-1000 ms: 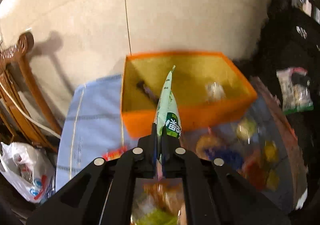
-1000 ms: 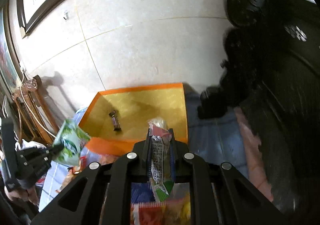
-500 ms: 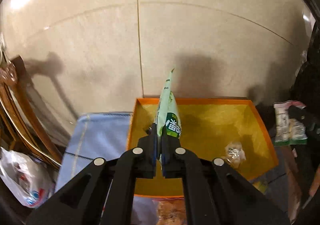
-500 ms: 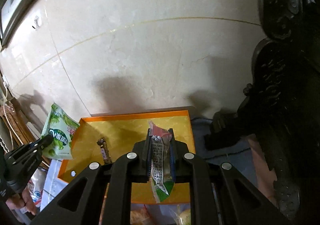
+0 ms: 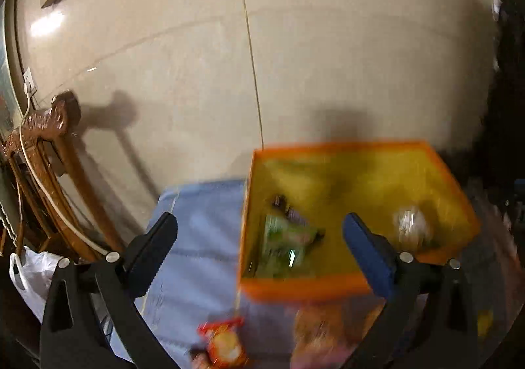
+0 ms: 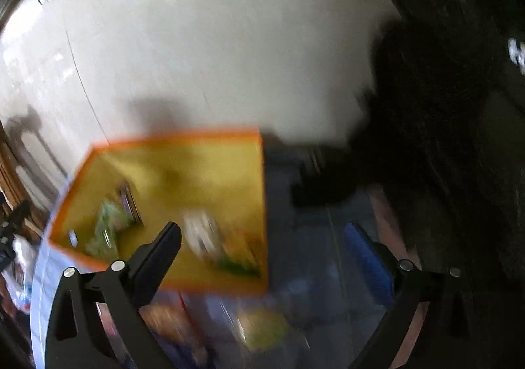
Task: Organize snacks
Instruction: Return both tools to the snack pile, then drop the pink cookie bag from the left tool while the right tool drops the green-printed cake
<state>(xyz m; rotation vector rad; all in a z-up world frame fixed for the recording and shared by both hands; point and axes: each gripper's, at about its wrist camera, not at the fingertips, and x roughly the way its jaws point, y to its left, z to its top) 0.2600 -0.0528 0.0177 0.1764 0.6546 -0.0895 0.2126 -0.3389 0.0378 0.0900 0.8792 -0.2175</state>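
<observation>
Left wrist view: the left gripper (image 5: 259,231) is spread wide and empty, with the orange box (image 5: 305,290) just ahead of its fingers and the green snack bag (image 5: 287,246) lying inside, between the fingertips in the picture. The right gripper (image 6: 262,237) is likewise agape and empty; a white-and-green packet (image 6: 223,249) lies in the box ahead of its left finger. Loose snacks (image 5: 223,344) sit below, nearer the wrist. The next pick probably calls for a slower approach, since both views are blurred.
</observation>
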